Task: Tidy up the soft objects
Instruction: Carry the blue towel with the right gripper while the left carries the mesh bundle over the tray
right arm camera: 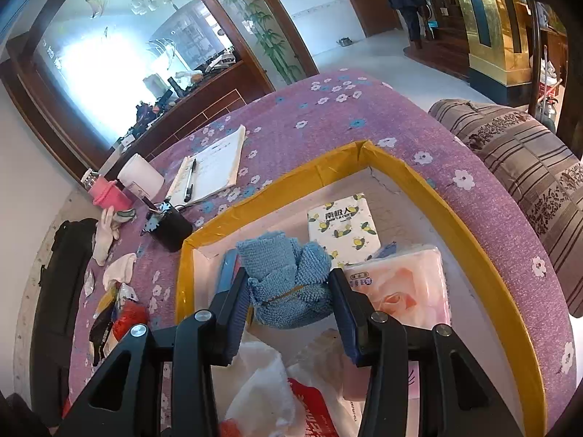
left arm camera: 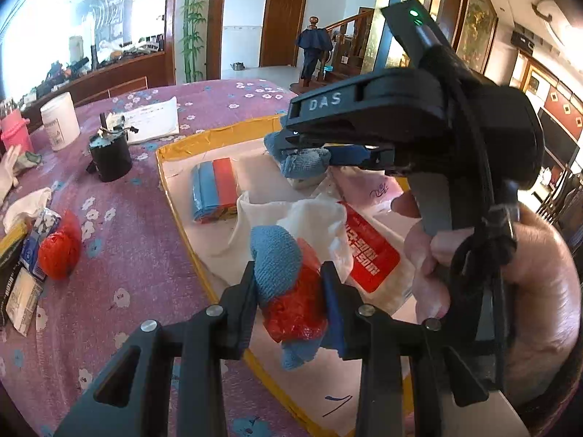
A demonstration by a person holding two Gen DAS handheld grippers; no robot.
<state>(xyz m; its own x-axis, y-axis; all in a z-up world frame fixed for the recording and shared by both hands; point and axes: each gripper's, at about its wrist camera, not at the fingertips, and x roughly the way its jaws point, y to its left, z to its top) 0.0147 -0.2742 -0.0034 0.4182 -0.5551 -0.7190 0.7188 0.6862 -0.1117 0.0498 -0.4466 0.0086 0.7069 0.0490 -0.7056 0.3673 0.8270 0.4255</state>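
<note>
On the purple flowered surface (left arm camera: 153,276) sits a shallow yellow-rimmed tray (right arm camera: 470,251) holding a striped blue-and-red roll (left arm camera: 216,189), a lemon-print tissue pack (right arm camera: 342,231), a pink tissue pack (right arm camera: 408,287) and a white bag with a red label (left arm camera: 368,255). The left claw (left arm camera: 289,302) is closed on a blue cloth bundled with red crinkly plastic (left arm camera: 288,291), hanging over the tray's near edge. The right claw (right arm camera: 289,291) is clamped on a folded blue towel (right arm camera: 288,284) above the tray's middle. Only the left view shows the right claw from outside, with the hand (left arm camera: 510,273) gripping it; only the right view shows the lemon-print pack and a striped cushion (right arm camera: 524,167) beyond the surface.
</note>
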